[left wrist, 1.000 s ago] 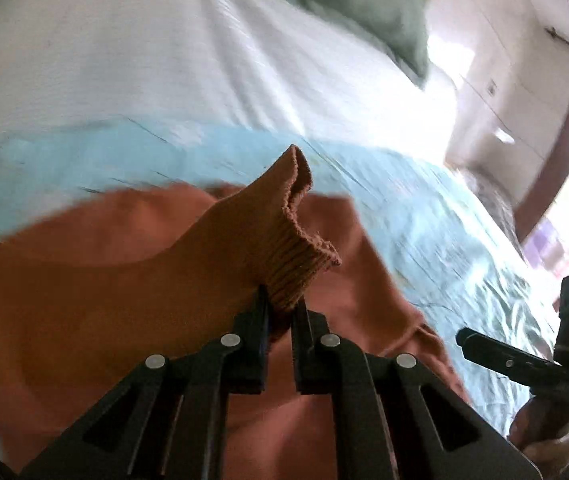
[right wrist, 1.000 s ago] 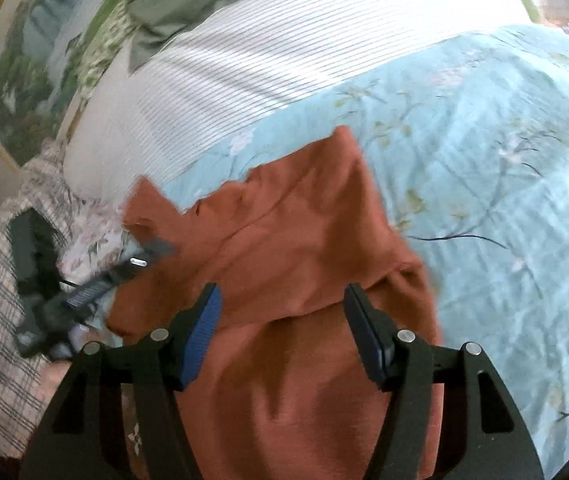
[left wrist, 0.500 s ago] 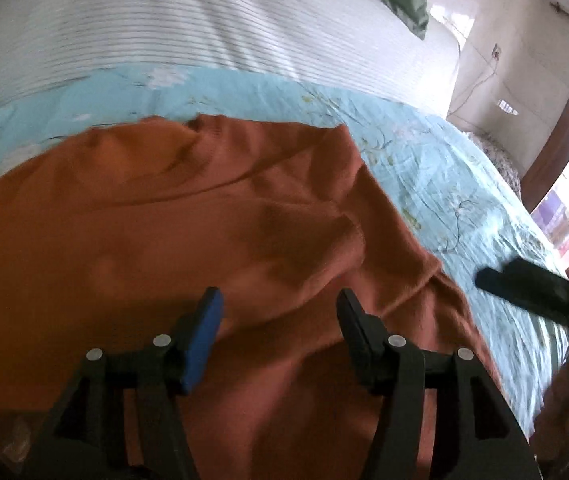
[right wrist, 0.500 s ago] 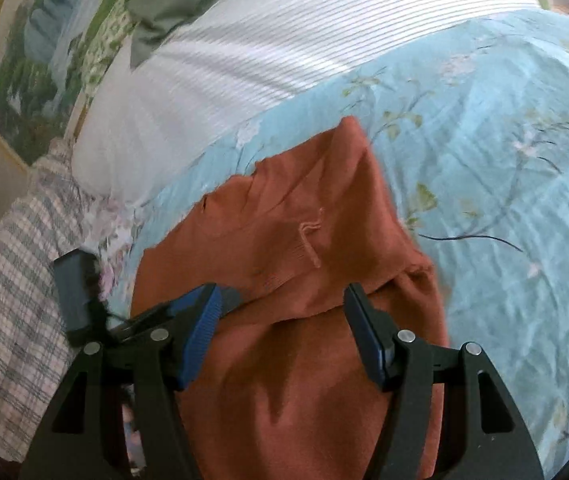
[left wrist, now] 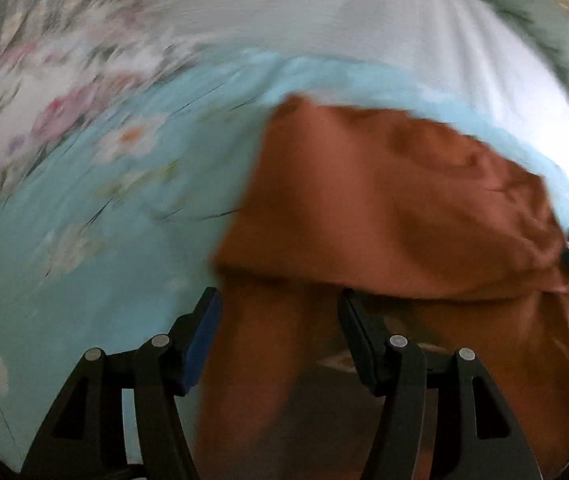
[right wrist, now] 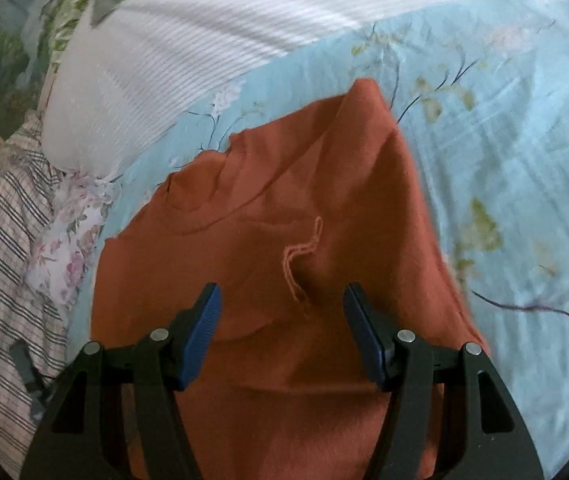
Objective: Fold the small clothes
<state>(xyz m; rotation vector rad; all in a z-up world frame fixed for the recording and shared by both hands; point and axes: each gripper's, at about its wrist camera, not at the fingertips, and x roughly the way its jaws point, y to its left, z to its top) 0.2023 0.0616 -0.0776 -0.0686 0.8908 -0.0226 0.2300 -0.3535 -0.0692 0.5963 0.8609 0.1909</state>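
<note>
While the rust-orange garment (right wrist: 284, 216) lies on the blue floral sheet (right wrist: 504, 128), soft and limp, both the left gripper (left wrist: 278, 316) and right gripper (right wrist: 282, 312) gape empty above it; pinch a hem corner.

One orange sweater (right wrist: 292, 240). One blue floral sheet (right wrist: 504, 160); one white striped pillow (right wrist: 188, 52). Two grippers: left gripper (left wrist: 278, 336), right gripper (right wrist: 280, 332).

Right gripper (right wrist: 280, 320) gapes empty over the rust-orange garment (right wrist: 284, 208) — blue floral bedsheet (right wrist: 504, 160) beneath.
</note>
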